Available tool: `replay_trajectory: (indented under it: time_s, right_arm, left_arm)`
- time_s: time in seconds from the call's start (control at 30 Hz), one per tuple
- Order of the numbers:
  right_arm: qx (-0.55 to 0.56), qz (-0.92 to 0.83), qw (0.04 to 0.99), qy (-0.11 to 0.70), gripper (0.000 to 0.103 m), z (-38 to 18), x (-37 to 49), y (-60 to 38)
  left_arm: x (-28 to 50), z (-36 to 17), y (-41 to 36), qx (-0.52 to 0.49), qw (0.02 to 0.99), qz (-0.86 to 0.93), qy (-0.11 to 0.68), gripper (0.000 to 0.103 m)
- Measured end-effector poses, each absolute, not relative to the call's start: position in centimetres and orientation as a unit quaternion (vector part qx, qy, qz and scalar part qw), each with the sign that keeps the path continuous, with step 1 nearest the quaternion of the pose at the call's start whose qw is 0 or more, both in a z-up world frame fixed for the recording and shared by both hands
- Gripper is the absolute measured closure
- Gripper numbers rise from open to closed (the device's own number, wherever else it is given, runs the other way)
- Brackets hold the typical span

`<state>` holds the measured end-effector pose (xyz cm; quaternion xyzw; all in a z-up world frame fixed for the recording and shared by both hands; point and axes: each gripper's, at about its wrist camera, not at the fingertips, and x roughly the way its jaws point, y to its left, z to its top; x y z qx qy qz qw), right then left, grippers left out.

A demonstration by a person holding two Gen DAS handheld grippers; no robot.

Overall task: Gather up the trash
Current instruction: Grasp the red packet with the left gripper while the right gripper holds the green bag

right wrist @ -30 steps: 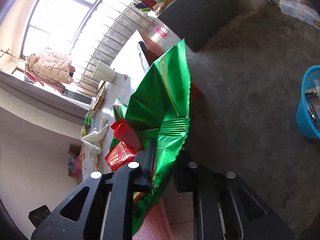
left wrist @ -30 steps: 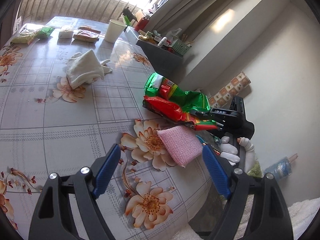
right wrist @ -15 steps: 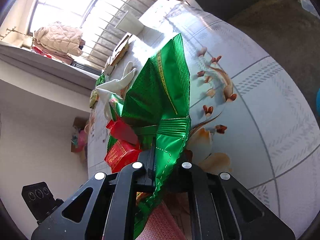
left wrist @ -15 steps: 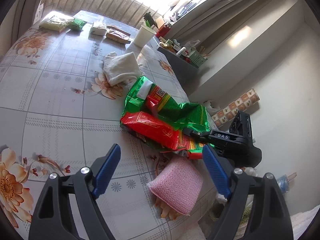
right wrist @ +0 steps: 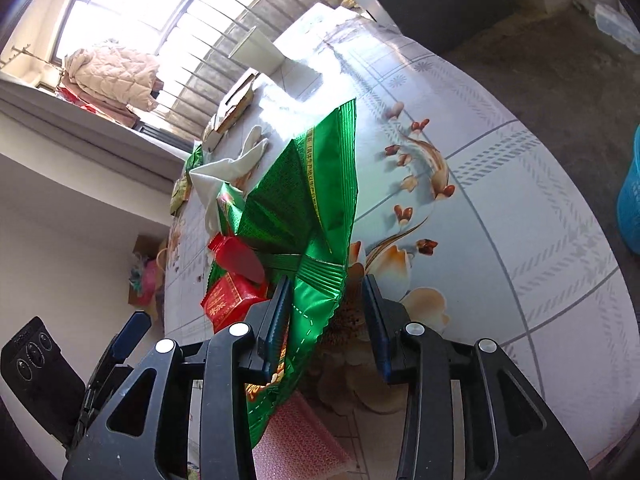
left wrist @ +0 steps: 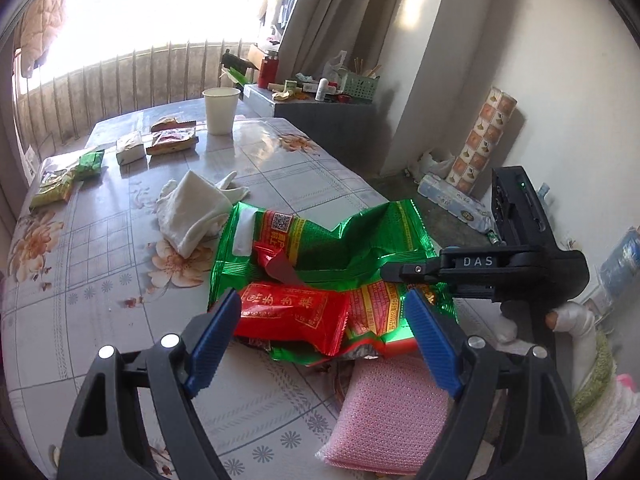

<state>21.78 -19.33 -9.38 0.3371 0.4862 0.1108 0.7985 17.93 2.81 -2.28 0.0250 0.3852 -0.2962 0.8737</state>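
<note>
A crumpled green foil bag (left wrist: 360, 240) lies on the flowered table (left wrist: 80, 280), with a red snack packet (left wrist: 292, 312) on its near part. My left gripper (left wrist: 322, 300) hovers open just over the red packet, a blue finger on each side, touching nothing. My right gripper (left wrist: 400, 272) comes in from the right at the bag's edge. In the right wrist view the green foil bag (right wrist: 304, 200) stands between the jaws of my right gripper (right wrist: 326, 284), which are opening. The foil leans on the left pad and a gap separates it from the right pad.
A pink sponge (left wrist: 392, 404) lies at the near table edge under the bag. A white cloth (left wrist: 196, 208), a paper cup (left wrist: 220, 110) and several snack packets (left wrist: 56, 184) sit farther back. A blue basket (right wrist: 632, 200) stands on the floor to the right.
My right gripper brought the green bag from beyond the table edge over the table, then its jaws parted. The left gripper rolled and shifted until the red packet lay between its fingers.
</note>
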Motion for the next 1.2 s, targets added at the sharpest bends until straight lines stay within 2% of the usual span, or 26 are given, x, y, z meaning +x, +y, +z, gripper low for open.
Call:
replay_trajectory:
  time_s: [0.37, 0.53, 0.77, 0.9, 0.97, 1.2]
  right_arm:
    - [0.34, 0.126, 0.791, 0.492, 0.067, -10.1, 22.3, -19.1]
    - [0.336, 0.132, 0.79, 0.495, 0.07, -10.0, 22.4, -18.9]
    - [0.333, 0.143, 0.786, 0.5, 0.087, -10.0, 22.2, -18.7]
    - [0.333, 0.142, 0.787, 0.499, 0.089, -9.8, 22.0, -18.6]
    - [0.335, 0.143, 0.787, 0.498, 0.089, -9.7, 21.9, -18.6]
    - [0.364, 0.146, 0.784, 0.481, 0.094, -9.5, 21.4, -19.7]
  left_arm:
    - [21.9, -7.6, 0.5, 0.082, 0.834, -0.278, 0.469, 0.024]
    - [22.4, -8.3, 1.0, 0.062, 0.824, -0.284, 0.486, 0.038]
    - [22.2, -7.9, 0.9, 0.061, 0.823, -0.289, 0.485, 0.06]
    - [22.3, -7.5, 0.7, 0.067, 0.826, -0.287, 0.48, 0.071]
    - [22.2, -7.3, 0.7, 0.071, 0.829, -0.283, 0.477, 0.08]
    - [21.7, -4.9, 2.2, 0.054, 0.851, -0.268, 0.447, 0.082]
